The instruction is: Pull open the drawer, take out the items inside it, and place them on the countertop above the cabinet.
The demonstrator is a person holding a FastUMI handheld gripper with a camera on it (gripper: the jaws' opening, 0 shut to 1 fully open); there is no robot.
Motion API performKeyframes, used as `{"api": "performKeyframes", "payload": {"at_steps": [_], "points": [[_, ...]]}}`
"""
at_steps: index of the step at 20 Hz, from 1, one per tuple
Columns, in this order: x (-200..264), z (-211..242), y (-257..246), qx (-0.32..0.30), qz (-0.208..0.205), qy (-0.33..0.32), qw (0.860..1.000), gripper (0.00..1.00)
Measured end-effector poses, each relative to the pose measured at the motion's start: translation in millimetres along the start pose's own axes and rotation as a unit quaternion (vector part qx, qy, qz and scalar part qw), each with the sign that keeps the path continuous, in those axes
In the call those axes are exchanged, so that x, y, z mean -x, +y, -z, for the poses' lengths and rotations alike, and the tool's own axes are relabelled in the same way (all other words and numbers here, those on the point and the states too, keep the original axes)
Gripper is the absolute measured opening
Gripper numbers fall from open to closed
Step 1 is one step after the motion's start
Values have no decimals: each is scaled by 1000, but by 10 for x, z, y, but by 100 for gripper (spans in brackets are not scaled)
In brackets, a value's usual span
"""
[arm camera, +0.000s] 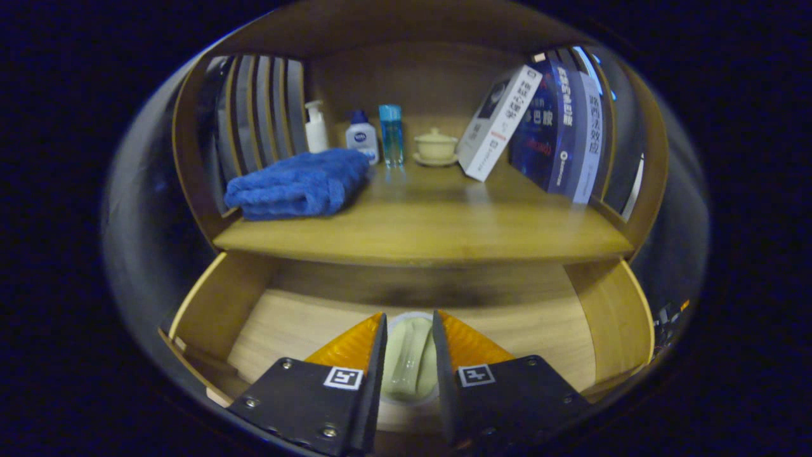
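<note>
The wooden drawer stands pulled open below the countertop. A pale green, white-rimmed dish lies on the drawer floor near its front. My gripper reaches down into the drawer, and its two fingers stand close on either side of the dish, pressing on its sides. Much of the dish's outline is hidden under the fingers. The drawer floor around it is bare wood.
On the countertop lie a folded blue towel, a white pump bottle, a white bottle with a blue cap, a clear blue bottle, a lidded cup on a saucer and leaning books. Slatted side walls enclose it.
</note>
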State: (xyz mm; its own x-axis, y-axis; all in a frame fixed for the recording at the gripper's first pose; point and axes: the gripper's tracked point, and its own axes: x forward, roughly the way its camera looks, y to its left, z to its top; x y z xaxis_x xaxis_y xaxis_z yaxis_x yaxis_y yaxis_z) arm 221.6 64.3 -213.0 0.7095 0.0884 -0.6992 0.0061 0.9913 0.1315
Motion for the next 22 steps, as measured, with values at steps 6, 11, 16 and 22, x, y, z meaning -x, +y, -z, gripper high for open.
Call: {"api": "performKeyframes", "payload": {"at_steps": [6,11,16,22], "points": [[-97,289,-24,15,5,52,999,33],[-132,278,-25,9,1,47,999,14],[41,258,120,-1,-29,17,999,14],[441,31,218,7,-55,-42,998,14]]}}
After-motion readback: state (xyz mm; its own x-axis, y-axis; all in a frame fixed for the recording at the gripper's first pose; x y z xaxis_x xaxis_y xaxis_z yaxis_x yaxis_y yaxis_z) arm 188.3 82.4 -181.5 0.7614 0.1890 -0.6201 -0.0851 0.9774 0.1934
